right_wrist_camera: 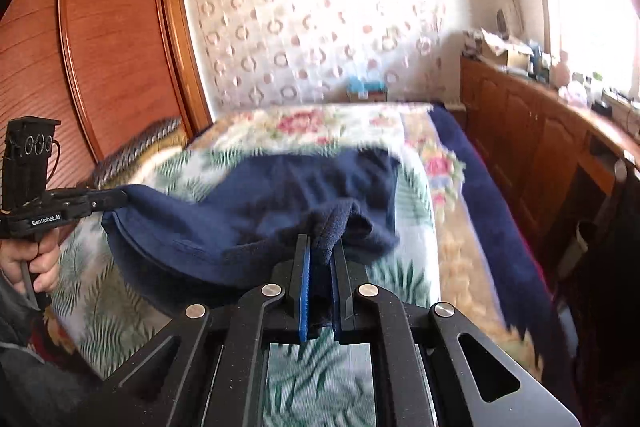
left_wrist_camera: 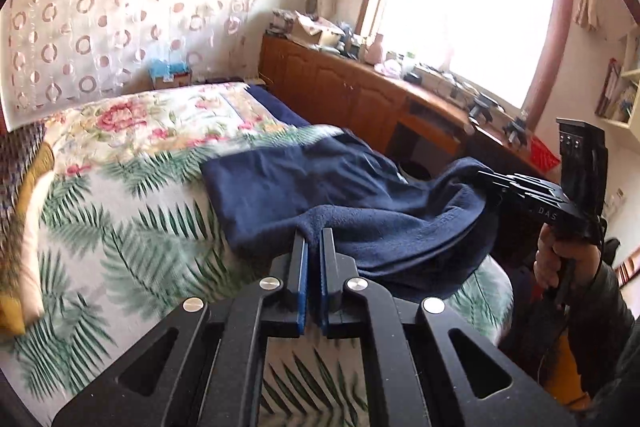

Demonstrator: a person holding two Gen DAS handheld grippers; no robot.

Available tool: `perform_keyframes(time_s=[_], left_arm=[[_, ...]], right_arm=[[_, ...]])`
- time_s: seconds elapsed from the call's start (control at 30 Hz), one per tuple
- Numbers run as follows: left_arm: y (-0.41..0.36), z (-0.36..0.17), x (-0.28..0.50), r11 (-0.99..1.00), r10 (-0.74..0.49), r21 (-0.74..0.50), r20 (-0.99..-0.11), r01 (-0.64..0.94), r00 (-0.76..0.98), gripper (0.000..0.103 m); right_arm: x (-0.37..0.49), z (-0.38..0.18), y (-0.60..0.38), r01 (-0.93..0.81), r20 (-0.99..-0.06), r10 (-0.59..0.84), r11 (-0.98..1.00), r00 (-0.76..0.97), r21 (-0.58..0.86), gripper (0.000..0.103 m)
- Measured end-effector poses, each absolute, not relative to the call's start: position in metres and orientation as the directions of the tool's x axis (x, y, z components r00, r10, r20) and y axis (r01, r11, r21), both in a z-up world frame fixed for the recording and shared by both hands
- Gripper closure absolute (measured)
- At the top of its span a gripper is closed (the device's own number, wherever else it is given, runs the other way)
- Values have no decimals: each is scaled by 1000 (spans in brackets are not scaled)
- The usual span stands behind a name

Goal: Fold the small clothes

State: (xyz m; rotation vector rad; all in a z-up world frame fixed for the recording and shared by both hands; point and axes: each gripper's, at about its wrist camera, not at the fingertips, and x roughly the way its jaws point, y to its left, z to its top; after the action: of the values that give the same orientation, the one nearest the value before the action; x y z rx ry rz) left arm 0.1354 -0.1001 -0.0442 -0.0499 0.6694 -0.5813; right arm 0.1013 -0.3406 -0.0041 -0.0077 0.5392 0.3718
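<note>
A dark blue fleece garment (left_wrist_camera: pixel 320 187) lies partly on the bed, its near edge lifted off the sheet. My left gripper (left_wrist_camera: pixel 314 233) is shut on one near corner of it. In the same view my right gripper (left_wrist_camera: pixel 486 177) pinches the other corner at the right, held by a hand. In the right wrist view the right gripper (right_wrist_camera: pixel 320 241) is shut on a bunched fold of the blue garment (right_wrist_camera: pixel 260 203), and the left gripper (right_wrist_camera: pixel 122 199) grips its left corner. The cloth sags between the two grips.
The bed (left_wrist_camera: pixel 120 227) wears a palm-leaf and floral sheet, with a blue blanket (right_wrist_camera: pixel 480 187) along its right side. A wooden cabinet (left_wrist_camera: pixel 340 87) crowded with items runs under the window. A wooden wardrobe (right_wrist_camera: pixel 100 47) stands at the left. Pillows (left_wrist_camera: pixel 28 227) lie at the bed's left edge.
</note>
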Motion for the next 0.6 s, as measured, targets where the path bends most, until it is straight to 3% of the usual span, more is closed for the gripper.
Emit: perform_keyframes(time_s=[0.17, 0.37, 0.6], left_arm=[[-95, -42, 177, 859, -497, -220, -575, 461, 650, 98], [-91, -48, 231, 865, -497, -275, -591, 421, 635, 98], [-107, -56, 283, 874, -474, -251, -623, 415, 622, 98]], right_arm=[[139, 11, -338, -344, -470, 333, 937, 818, 64, 98], [194, 10, -334, -336, -483, 311, 941, 818, 37, 99], [248, 8, -313, -350, -519, 286, 936, 806, -29, 99]])
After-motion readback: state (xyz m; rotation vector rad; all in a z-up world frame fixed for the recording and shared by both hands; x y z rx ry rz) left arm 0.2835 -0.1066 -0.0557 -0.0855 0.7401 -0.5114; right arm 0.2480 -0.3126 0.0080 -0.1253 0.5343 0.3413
